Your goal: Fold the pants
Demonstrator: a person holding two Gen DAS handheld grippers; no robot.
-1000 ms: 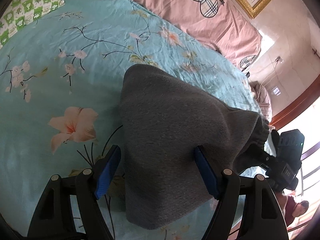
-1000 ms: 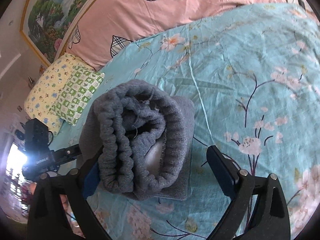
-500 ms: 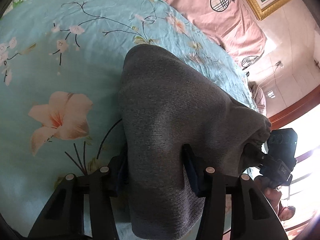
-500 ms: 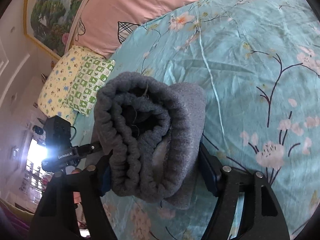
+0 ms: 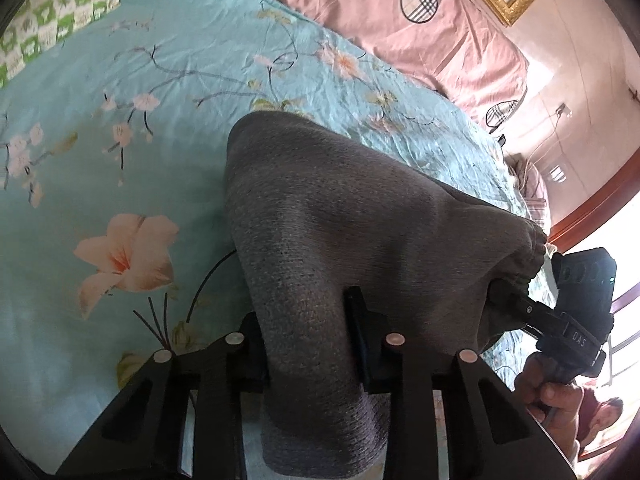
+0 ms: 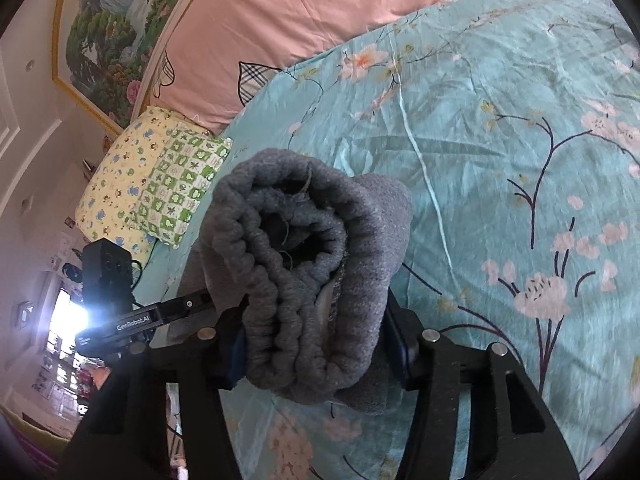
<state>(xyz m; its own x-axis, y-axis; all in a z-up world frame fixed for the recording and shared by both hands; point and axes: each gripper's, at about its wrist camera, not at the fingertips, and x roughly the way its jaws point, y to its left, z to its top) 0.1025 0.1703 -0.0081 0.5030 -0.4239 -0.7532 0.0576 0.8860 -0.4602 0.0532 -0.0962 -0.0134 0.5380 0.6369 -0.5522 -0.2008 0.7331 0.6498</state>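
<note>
Bed (image 5: 168,60) fills both views, grey folded pants (image 5: 360,220) at centre frame; left claw (image 5: 306,344) and right claw (image 6: 316,344), spread a second ago, now pinch opposite ends, so bundle looks ready to lift.

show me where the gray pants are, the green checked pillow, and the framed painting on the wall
gray pants (image 5: 344,216), left wrist view, on the smooth folded top face.
green checked pillow (image 6: 180,184), right wrist view, middle of its patterned cover.
framed painting (image 6: 108,36), right wrist view, on the green trees inside the gold frame.
</note>
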